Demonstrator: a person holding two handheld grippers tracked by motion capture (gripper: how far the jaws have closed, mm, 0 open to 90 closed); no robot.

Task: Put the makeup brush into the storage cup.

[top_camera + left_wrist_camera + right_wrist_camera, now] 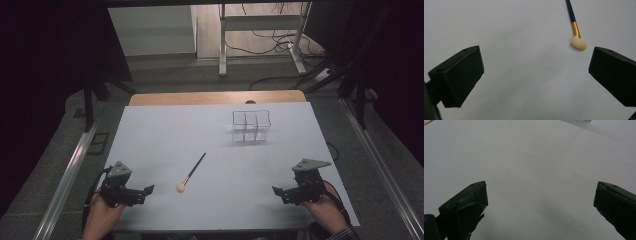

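The brush (191,173) lies flat at lower centre of the high view, its long axis diagonal: pale bristles lower left, dark handle upper right. Both the left gripper (145,192) and right gripper (278,191) are spread wide, holding nothing. The left gripper view reveals the brush's gold band (576,29); the high view adds a clear divided box (251,125) at upper right.

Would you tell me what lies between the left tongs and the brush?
Nothing: bare white table separates the left tongs from the brush, seen in the high view.

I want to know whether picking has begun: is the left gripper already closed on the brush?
No, the left gripper stands wide open over bare table, with the brush lying untouched ahead of its jaws.
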